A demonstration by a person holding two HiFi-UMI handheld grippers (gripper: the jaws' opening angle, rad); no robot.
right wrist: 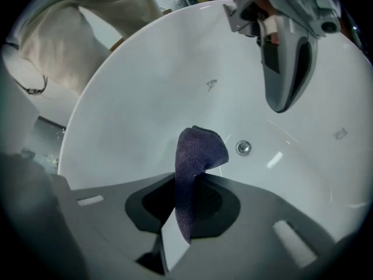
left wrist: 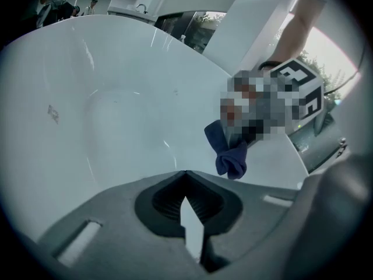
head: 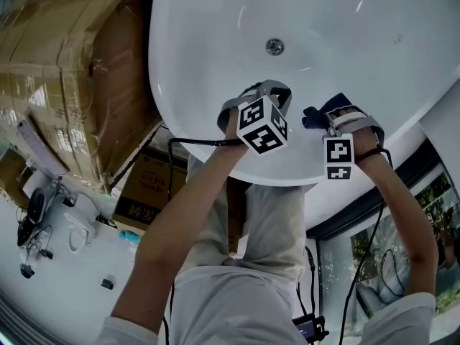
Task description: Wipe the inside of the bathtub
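Note:
The white bathtub (head: 215, 34) fills the top of the head view, with its metal drain (head: 274, 47) near the middle. My right gripper (head: 325, 118) hangs over the near rim, shut on a dark blue cloth (head: 313, 115). In the right gripper view the cloth (right wrist: 197, 153) stands up from between the jaws, above the tub floor (right wrist: 145, 98) and near the drain (right wrist: 243, 148). My left gripper (head: 270, 90) is just left of it, over the tub's near wall, shut with nothing in it. From the left gripper view (left wrist: 186, 175) the cloth (left wrist: 229, 154) dangles ahead to the right.
Plastic-wrapped cardboard boxes (head: 65, 70) stand against the tub's left side, with a smaller box (head: 144, 192) below them. Cables and small items (head: 36, 221) lie on the floor at left. A dark-framed window (head: 388, 228) runs along the right.

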